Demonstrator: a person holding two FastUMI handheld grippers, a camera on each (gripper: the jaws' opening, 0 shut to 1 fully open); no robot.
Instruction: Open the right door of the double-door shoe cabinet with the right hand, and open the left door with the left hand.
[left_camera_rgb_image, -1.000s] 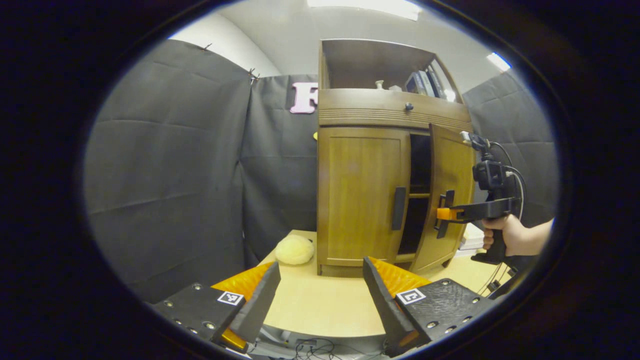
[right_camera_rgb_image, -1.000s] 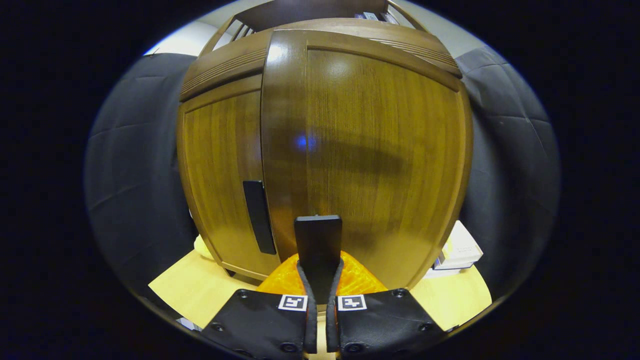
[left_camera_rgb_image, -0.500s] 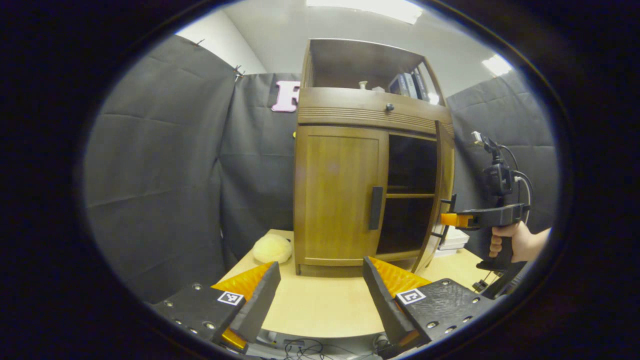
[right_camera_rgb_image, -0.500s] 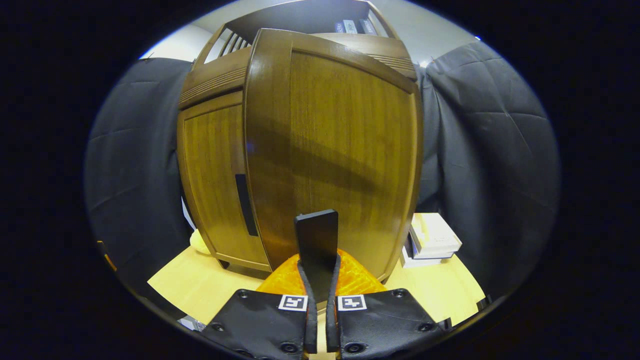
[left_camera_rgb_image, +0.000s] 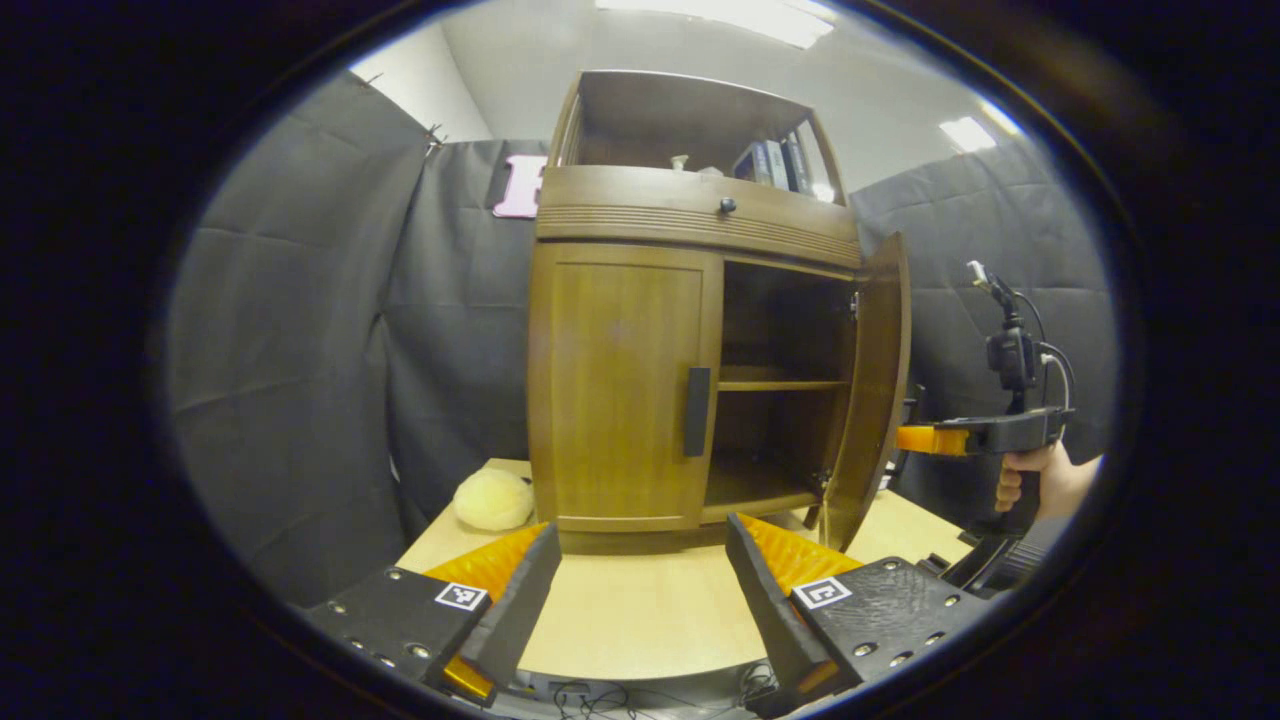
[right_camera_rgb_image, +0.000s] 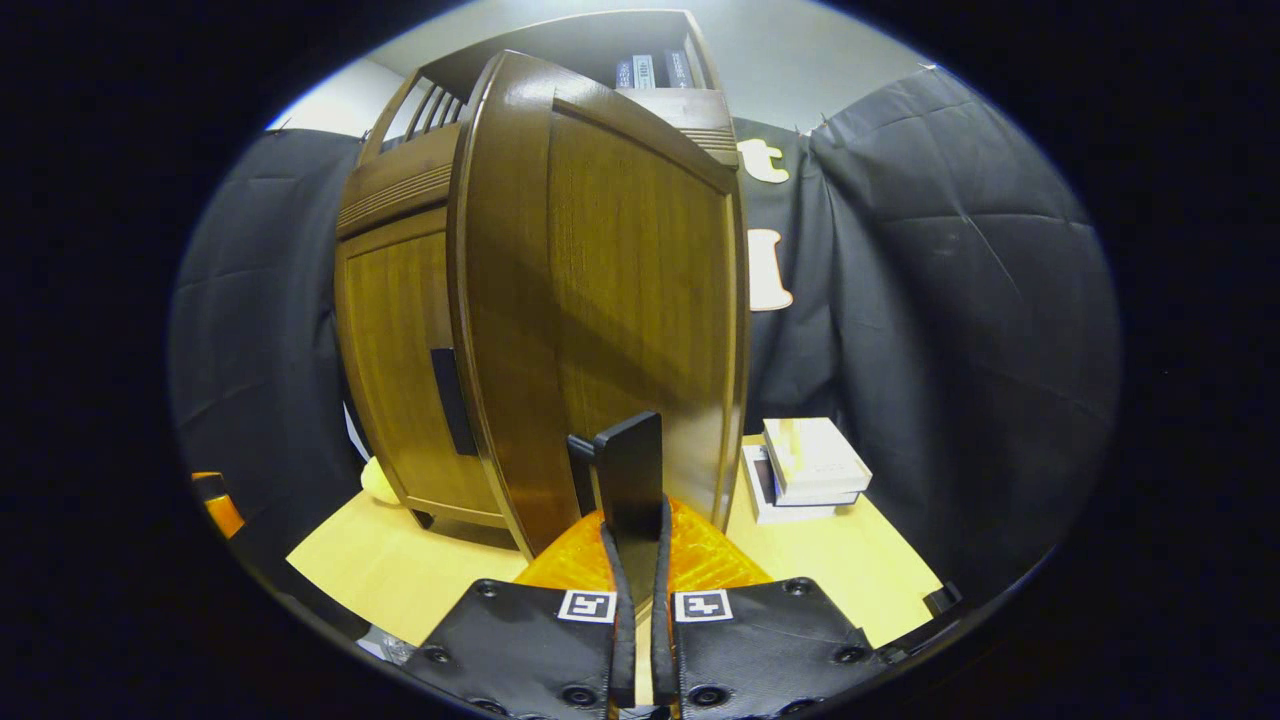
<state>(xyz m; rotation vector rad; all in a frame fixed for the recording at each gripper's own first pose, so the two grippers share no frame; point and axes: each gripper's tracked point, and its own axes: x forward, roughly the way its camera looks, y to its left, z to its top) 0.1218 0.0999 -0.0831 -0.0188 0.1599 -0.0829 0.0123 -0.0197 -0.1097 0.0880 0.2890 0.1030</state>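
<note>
The shoe cabinet stands on the light table, with its right door swung well out, baring the shelf inside, and its left door shut flush. In the left gripper view, my left gripper hangs back from the cabinet with its fingers wide apart and nothing between them; I judge it is kept ready for the left door's handle, which is well apart from it. Off to the side my hand holds the right gripper at the open door's outer face.

In the right gripper view, my right gripper has its fingers together on the right door's handle, clamped so I can pull the door around on its hinge. The left door sits closed beyond it, and a stack of boxes lies on the table beside the cabinet.
</note>
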